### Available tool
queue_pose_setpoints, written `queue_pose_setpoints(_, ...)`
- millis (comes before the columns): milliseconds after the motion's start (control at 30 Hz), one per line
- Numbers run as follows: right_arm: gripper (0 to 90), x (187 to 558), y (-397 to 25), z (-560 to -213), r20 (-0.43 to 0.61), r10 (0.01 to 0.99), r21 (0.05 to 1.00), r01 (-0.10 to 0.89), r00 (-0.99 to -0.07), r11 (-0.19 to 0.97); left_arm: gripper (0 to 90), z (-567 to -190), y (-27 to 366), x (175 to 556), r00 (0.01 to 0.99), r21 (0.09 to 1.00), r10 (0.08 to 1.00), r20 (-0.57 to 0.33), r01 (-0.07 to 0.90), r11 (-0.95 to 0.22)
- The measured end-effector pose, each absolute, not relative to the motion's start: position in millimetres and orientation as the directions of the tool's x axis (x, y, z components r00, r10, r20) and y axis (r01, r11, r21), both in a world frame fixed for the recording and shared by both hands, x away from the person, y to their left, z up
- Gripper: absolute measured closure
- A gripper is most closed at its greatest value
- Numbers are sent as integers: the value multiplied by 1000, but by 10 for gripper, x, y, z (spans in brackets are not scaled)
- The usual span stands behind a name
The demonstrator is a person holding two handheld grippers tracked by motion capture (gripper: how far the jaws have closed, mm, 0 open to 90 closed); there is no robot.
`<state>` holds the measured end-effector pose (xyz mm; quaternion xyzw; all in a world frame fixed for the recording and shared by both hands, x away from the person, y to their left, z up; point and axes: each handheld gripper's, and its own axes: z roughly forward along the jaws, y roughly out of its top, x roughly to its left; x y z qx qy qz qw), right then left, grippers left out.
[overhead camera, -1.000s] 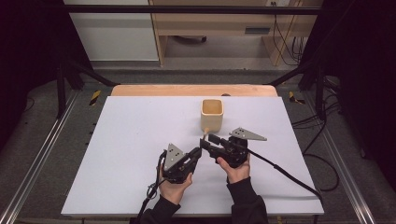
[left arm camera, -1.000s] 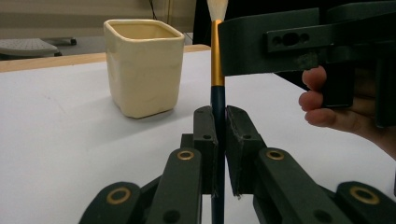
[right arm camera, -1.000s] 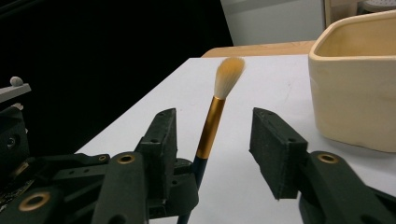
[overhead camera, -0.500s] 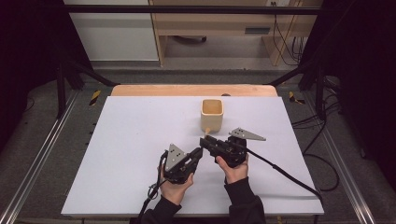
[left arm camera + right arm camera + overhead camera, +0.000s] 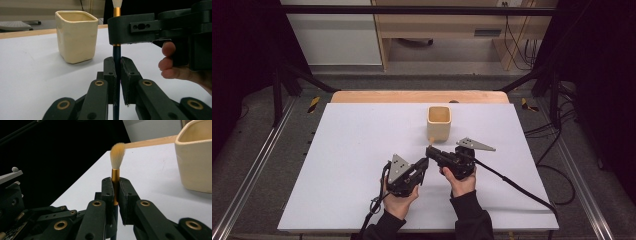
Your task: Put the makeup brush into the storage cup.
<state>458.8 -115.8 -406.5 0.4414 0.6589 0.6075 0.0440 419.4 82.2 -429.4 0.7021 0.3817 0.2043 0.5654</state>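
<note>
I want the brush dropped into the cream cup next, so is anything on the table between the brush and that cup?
Nothing visible. The brush is clamped by both the left gripper and the right gripper, and bare white table lies between it and the cup.

The cream cup (image 5: 439, 121) stands just ahead of my two grippers and blocks forward travel; I see open white table (image 5: 347, 145) to its left and right.
</note>
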Motion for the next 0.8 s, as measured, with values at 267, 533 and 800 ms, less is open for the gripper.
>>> queue_pose_setpoints(267,840,4578,-1152,-4066,474,635,843,523,-610,-126,823,-4289,834,4209,633,945,759,-151,318,-77)
queue_pose_setpoints(533,840,4592,-1165,-4063,438,662,865,485,-609,-126,852,-4234,865,4214,654,943,746,-123,311,-117)
queue_pose_setpoints(800,840,4597,-1224,-3991,399,692,888,443,-602,-126,740,-4145,978,4258,652,935,753,-90,316,-163)
